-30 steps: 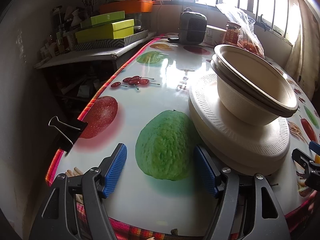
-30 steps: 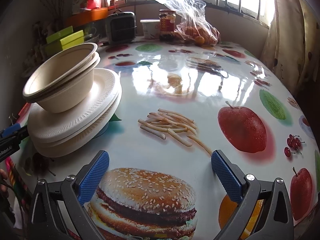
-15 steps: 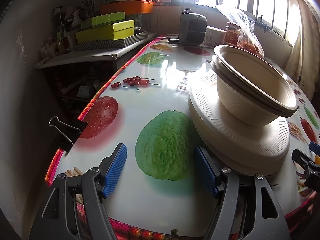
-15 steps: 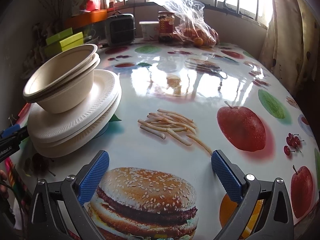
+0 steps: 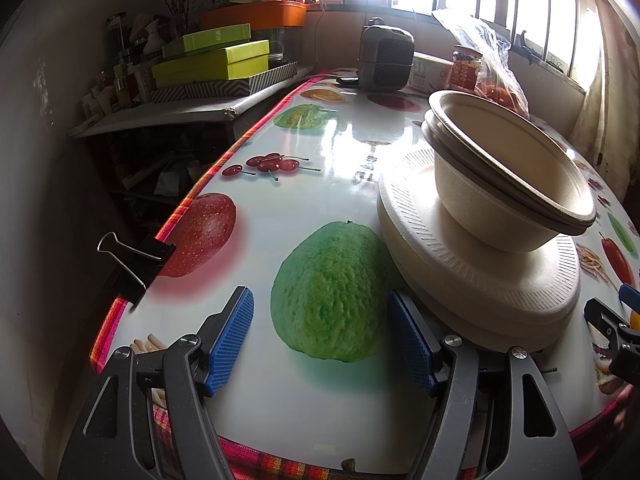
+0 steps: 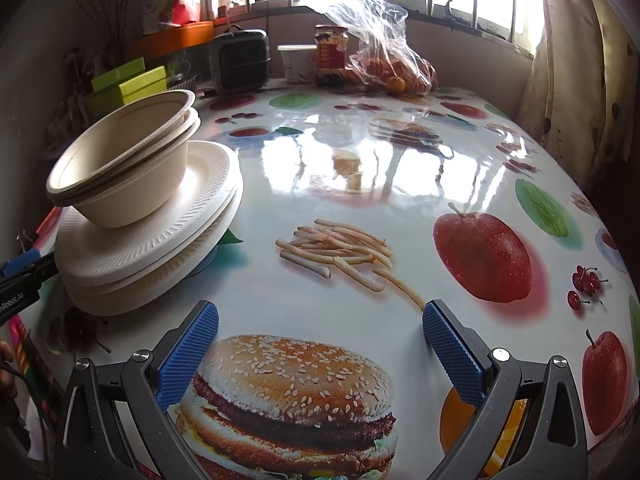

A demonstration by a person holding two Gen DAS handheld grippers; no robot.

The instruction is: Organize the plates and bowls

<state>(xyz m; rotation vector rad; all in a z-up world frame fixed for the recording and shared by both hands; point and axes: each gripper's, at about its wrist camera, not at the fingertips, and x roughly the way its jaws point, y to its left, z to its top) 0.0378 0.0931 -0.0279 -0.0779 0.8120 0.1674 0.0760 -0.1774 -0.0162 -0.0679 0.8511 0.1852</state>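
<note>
Holding your left gripper (image 5: 322, 338) and right gripper (image 6: 320, 354) spread wide, empty; nested beige paper bowls (image 6: 124, 164) sit on stacked white foam plates (image 6: 160, 248) at 10 o'clock of your right one

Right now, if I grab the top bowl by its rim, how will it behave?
The top bowl looks like thin molded fiber, so probably light, and its rim may flex. It sits tilted in the bowl beneath, so it should lift free, though that one might shift.
</note>
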